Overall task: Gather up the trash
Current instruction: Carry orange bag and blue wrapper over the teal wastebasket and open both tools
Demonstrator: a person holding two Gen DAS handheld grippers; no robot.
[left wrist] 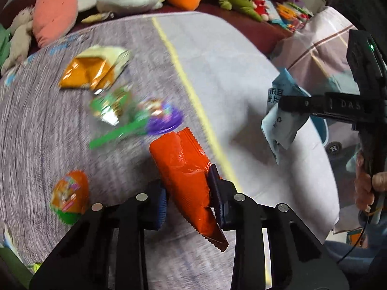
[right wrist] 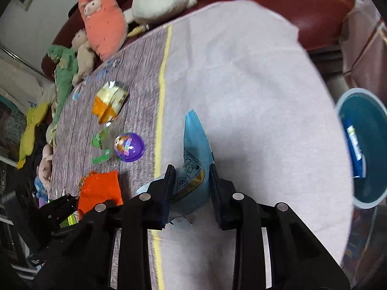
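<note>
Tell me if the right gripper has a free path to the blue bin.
Probably yes: the right gripper, shut on the blue wrapper, has only bare cloth between it and the blue bin.

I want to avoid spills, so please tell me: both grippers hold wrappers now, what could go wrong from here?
1. The left gripper pinches the orange wrapper near one end only; it may slip out.
2. The bin sits past the table edge; the blue wrapper in the right gripper could drop outside it.
</note>
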